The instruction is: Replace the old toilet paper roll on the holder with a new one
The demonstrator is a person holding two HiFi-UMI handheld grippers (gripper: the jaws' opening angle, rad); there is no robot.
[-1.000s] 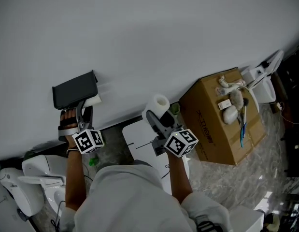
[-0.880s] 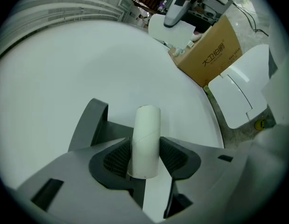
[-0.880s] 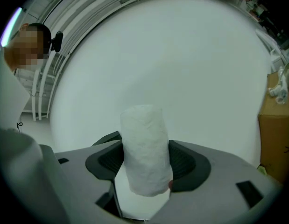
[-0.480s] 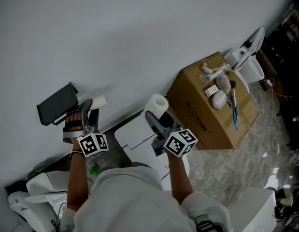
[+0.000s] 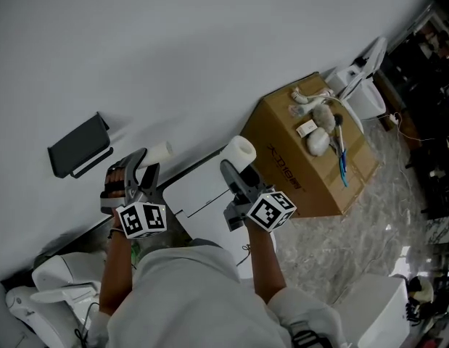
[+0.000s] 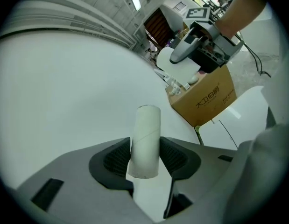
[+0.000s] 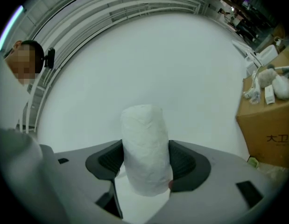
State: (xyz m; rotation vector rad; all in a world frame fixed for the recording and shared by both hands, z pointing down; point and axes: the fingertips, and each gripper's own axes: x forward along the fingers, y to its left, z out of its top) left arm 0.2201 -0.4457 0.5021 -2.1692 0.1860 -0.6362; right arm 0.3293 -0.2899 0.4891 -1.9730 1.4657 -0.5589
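Left tongs (image 6: 145, 158) clamp cardboard tube (image 6: 146, 125) between pads; right tongs (image 7: 145, 164) clamp fresh paper roll (image 7: 144, 136).

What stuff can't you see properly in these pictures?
Head view: dark grey wall holder, underside hidden by its flat top.
Head view: small pale things on the brown cardboard box, too small to name.
Head view: white glossy fixture at bottom left, cut off by the edge.

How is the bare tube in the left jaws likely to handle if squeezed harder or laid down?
Probably light and crushable: the cardboard tube looks like a bare core, spiral seam showing, no paper left. A smooth cylinder, it would likely roll if laid sideways.
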